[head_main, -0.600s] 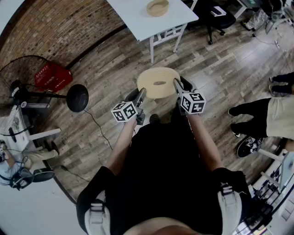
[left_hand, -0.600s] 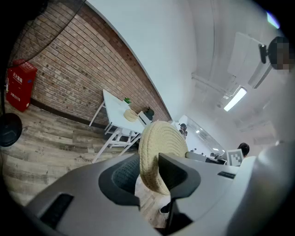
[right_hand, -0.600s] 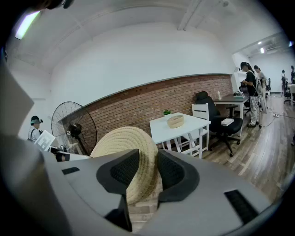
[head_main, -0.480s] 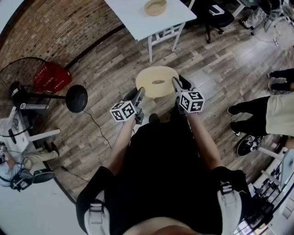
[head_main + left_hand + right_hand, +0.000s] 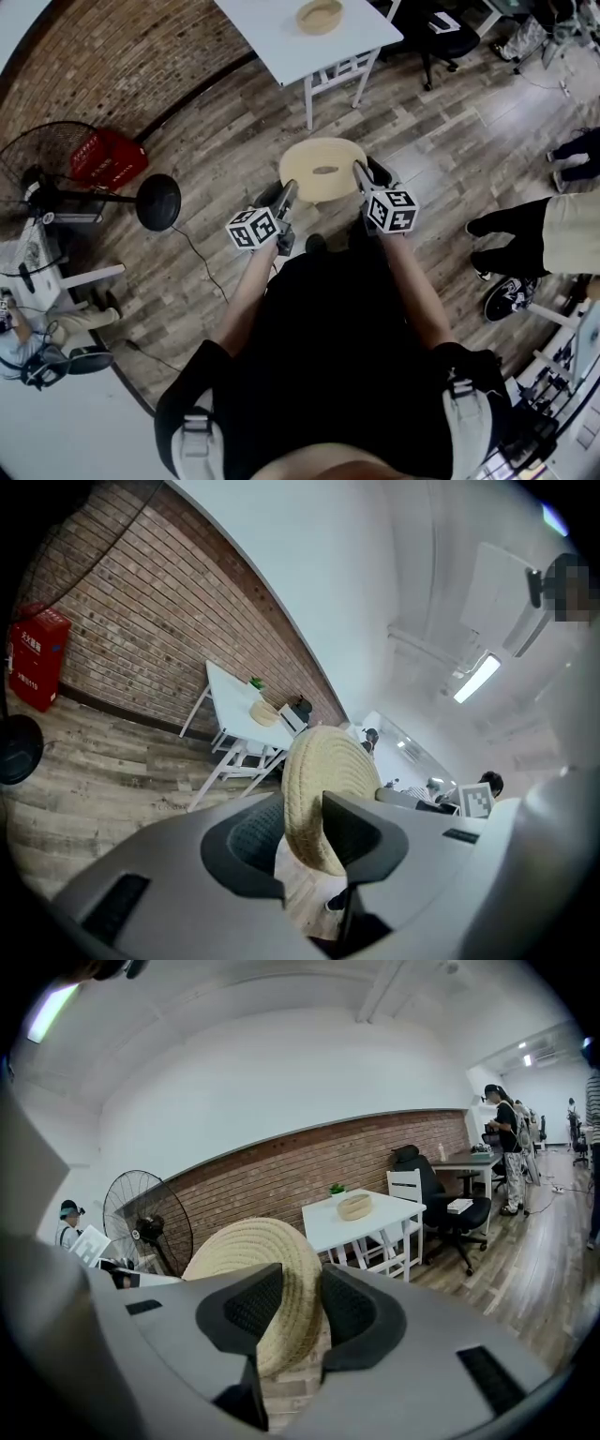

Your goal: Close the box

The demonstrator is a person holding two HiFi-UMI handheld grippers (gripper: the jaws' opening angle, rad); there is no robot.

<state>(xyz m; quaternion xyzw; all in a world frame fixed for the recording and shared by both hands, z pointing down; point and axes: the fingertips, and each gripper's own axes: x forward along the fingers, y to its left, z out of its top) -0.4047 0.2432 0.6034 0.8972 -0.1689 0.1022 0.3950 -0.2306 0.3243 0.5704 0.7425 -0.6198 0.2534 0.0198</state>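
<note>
Woven straw lid [image 5: 323, 169], round and pale, is held in the air above the wooden floor [image 5: 234, 141], directly in front of the operator. It is gripped at opposite edges by both tools. The left tool [image 5: 286, 192] is clamped on the lid's left edge, and the right tool [image 5: 361, 176] is clamped on its right edge.

In the left gripper view, the rim of the lid [image 5: 323, 799] is seen edge-on between the jaws of the left tool [image 5: 300, 832], with the ribbed pads [image 5: 253, 832] closed against it. In the right gripper view, the lid [image 5: 262, 1279] is likewise pinched at its rim by the right tool [image 5: 300, 1307].

The box [image 5: 320, 15], a small woven basket, is noted standing open on a white bench [image 5: 272, 37] ahead of the operator, well apart from the lid. The same box [image 5: 355, 1207] and bench [image 5: 361, 1227] are seen in the right gripper view, in front of a brick wall [image 5: 281, 1176].

A standing fan [image 5: 42, 187] and a red crate [image 5: 108, 157] are located on the floor to the left. An office chair [image 5: 441, 33] is placed beyond the bench. Another person's legs [image 5: 525, 225] are recorded at the right edge.
</note>
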